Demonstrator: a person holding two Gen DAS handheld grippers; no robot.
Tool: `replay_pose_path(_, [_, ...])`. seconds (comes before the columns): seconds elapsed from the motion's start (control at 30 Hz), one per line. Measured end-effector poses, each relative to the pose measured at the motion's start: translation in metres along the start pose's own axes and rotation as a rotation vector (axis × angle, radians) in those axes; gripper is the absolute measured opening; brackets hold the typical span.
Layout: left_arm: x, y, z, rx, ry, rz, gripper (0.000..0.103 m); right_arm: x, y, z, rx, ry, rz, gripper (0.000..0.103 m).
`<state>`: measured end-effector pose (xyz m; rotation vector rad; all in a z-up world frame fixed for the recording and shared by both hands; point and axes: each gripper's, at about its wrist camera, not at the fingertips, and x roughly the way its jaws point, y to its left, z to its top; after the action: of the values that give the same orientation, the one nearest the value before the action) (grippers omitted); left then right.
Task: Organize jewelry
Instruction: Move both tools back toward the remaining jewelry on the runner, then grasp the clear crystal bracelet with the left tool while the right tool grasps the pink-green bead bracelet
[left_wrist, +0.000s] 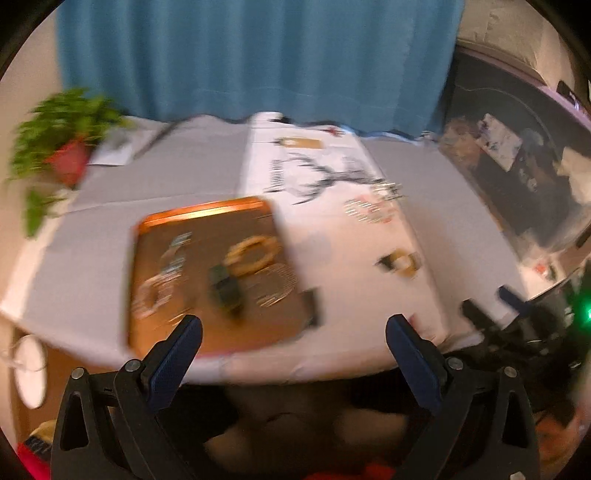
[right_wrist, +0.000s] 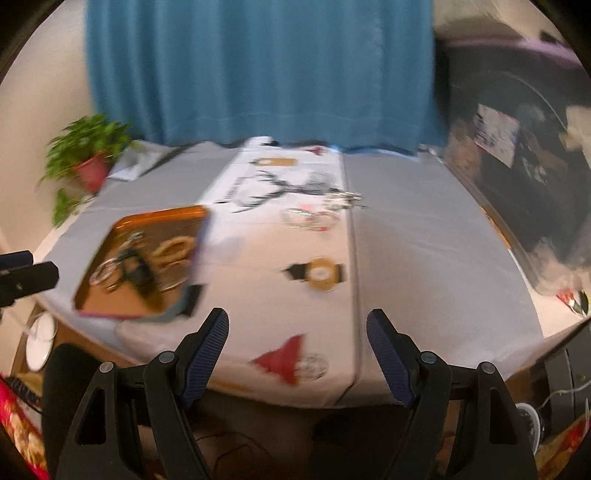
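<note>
An orange tray (left_wrist: 207, 332) lies on the left of the table and holds several bangles, among them a gold beaded one (left_wrist: 253, 254), and a dark piece (left_wrist: 225, 290). It also shows in the right wrist view (right_wrist: 110, 306). Loose silver jewelry (left_wrist: 369, 210) lies on the printed white runner farther back, also in the right wrist view (right_wrist: 314, 218). My left gripper (left_wrist: 293, 325) is open and empty, at the table's near edge by the tray. My right gripper (right_wrist: 297, 319) is open and empty, at the near edge right of the tray. Both views are blurred.
A potted plant (left_wrist: 62, 147) stands at the table's back left corner. A blue curtain (left_wrist: 258, 55) hangs behind the table. Dark cluttered furniture (left_wrist: 517, 166) stands to the right. A white round object (left_wrist: 31, 373) sits below the table's left edge.
</note>
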<state>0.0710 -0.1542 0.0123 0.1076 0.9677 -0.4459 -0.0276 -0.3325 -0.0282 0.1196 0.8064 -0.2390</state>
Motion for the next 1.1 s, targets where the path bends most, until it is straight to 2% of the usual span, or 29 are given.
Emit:
replay_pose_path(0.17, [0.096,-0.036,0.068,0.033,0.082,0.026,0.101,0.056,-0.050,0.031,0.065,0.033,-0.041,0.078])
replay_pose_path(0.23, [0.138,-0.045,0.091,0.023,0.132,-0.022,0.101,0.085,-0.067,0.046,0.076,0.050,-0.049,0.078])
replay_pose_path(0.4, [0.211,-0.060,0.128,0.041,0.181,-0.001,0.101,0.152,-0.088,0.082,0.049,0.056,-0.047,0.078])
replay_pose_path(0.57, [0.269,-0.063,0.147,0.063,0.248,0.042,0.101,0.219,-0.092,0.112,0.015,0.099,-0.025,0.078])
replay_pose_path(0.67, [0.291,-0.061,0.146,0.080,0.290,0.053,0.100,0.248,-0.083,0.120,-0.019,0.127,-0.001,0.077])
replay_pose_path(0.73, [0.302,-0.056,0.144,0.087,0.321,0.071,0.102,0.264,-0.075,0.120,-0.060,0.145,-0.020,0.077])
replay_pose_path(0.8, [0.302,-0.053,0.142,0.093,0.291,0.073,0.103,0.277,-0.070,0.119,-0.098,0.163,-0.015,0.078])
replay_pose_path(0.87, [0.301,-0.052,0.140,0.109,0.276,0.066,0.103,0.277,-0.070,0.117,-0.122,0.120,-0.031,0.082])
replay_pose_path(0.97, [0.300,-0.051,0.138,0.109,0.286,0.066,0.102,0.275,-0.077,0.116,-0.114,0.128,-0.048,0.082])
replay_pose_path(1.0, [0.301,-0.050,0.139,0.106,0.288,0.065,0.100,0.274,-0.081,0.115,-0.092,0.133,-0.040,0.082])
replay_pose_path(1.03, [0.299,-0.053,0.139,0.108,0.282,0.063,0.091,0.274,-0.084,0.113,-0.065,0.135,-0.028,0.082])
replay_pose_path(1.07, [0.295,-0.058,0.139,0.127,0.264,0.050,0.065,0.275,-0.087,0.113,-0.046,0.134,-0.021,0.081])
replay_pose_path(1.1, [0.290,-0.065,0.140,0.161,0.242,0.027,0.045,0.274,-0.086,0.113,-0.044,0.129,-0.017,0.076])
